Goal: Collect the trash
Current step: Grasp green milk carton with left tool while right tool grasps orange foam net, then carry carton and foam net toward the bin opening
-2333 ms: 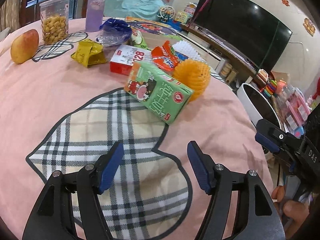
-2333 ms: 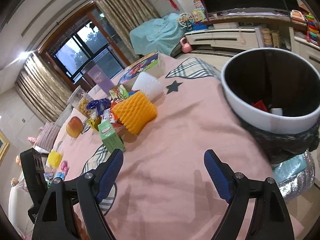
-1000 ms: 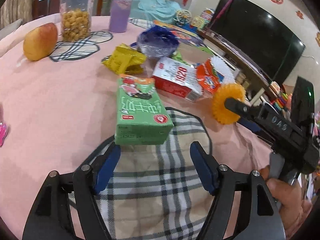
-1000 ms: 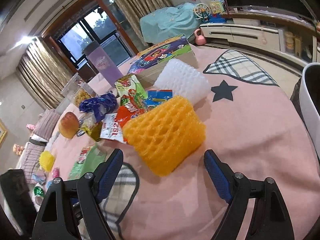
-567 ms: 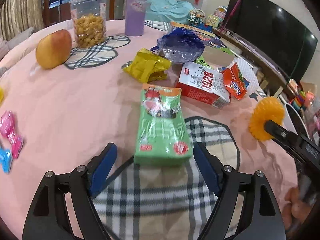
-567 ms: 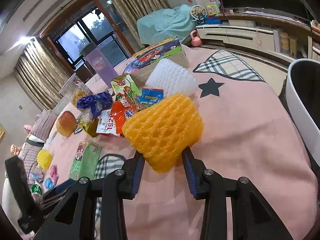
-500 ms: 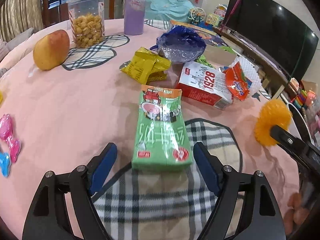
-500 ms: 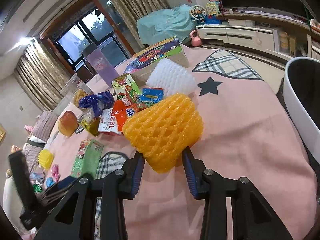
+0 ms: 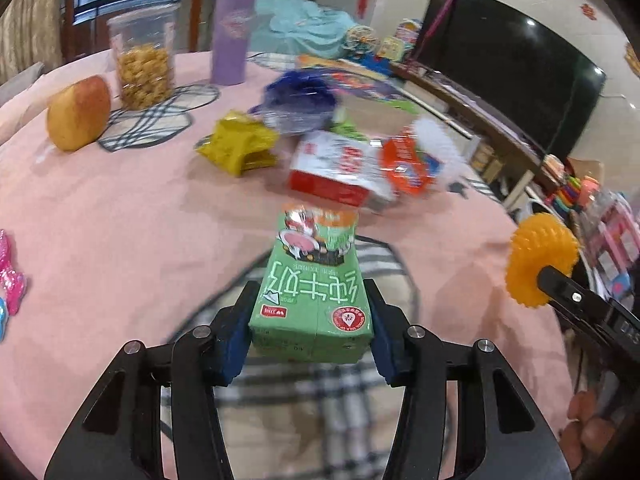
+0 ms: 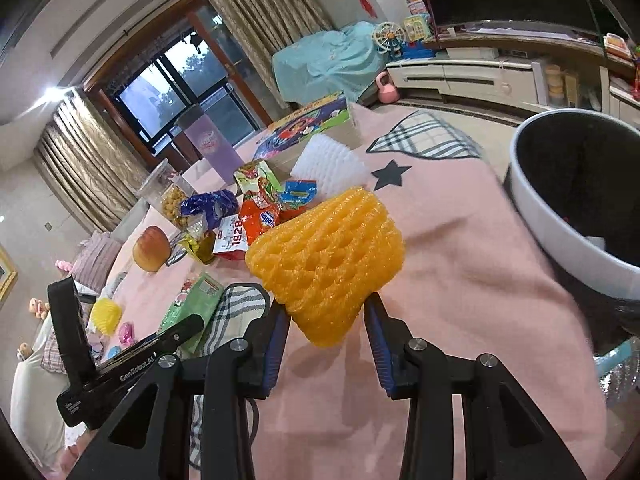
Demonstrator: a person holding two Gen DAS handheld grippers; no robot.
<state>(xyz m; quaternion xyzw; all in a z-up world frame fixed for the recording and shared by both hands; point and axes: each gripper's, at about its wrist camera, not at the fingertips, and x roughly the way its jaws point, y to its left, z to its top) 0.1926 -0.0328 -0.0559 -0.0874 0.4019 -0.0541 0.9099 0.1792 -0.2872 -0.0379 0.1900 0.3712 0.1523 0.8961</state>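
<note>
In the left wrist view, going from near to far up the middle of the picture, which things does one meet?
Green milk carton → red-and-white carton → blue plastic bag → purple cup.

Curtained windows (image 10: 176,76) — dark television (image 9: 508,68)

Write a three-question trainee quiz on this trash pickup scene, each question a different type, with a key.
1. True or false: the right tool holds the orange foam net clear of the pink tablecloth.
2. Which item sits between the left tool's blue pads?
A. the yellow wrapper
B. the green milk carton
C. the apple
3. Fill in: to the right of the held net in the right wrist view stands the white ______, with scraps already inside.

Key: 1 true; 2 B; 3 bin
</note>
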